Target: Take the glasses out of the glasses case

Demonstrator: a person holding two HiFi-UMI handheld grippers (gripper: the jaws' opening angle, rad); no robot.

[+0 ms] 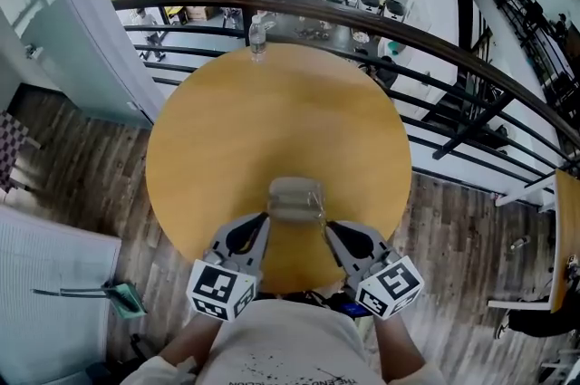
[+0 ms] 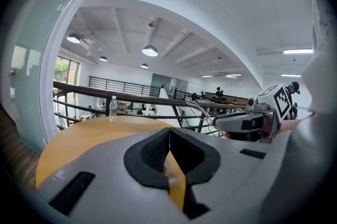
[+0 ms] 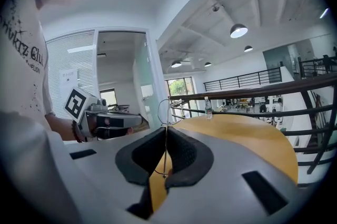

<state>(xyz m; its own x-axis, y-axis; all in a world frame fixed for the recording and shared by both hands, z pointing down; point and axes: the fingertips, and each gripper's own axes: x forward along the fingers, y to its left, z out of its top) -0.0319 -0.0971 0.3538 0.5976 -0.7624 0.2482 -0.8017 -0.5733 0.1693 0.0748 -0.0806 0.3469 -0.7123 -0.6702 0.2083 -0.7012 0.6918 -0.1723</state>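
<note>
1. Head view: 1 desk [image 1: 272, 120], 1 bottle [image 1: 257, 39]. The 2 grippers meet at 1 blurred grey item [image 1: 295, 197], probably the glasses case, by the near edge.
2. Left gripper view: left gripper [image 2: 169, 136] clenched on 1 small clear piece [image 2: 168, 175], identity unclear.
3. Right gripper view: right gripper [image 3: 165, 136] pinches 1 wire-framed pair of glasses [image 3: 165, 152]. Extraction seems in hand; next, lift them clear.

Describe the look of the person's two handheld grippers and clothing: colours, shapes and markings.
Both the left gripper and the right gripper have light grey, wedge-shaped bodies with dark slots. Their jaws are lined with black textured pads. Each carries a white cube printed with black square markers. The person wears a white T-shirt with black print and a dark wristband.
</note>
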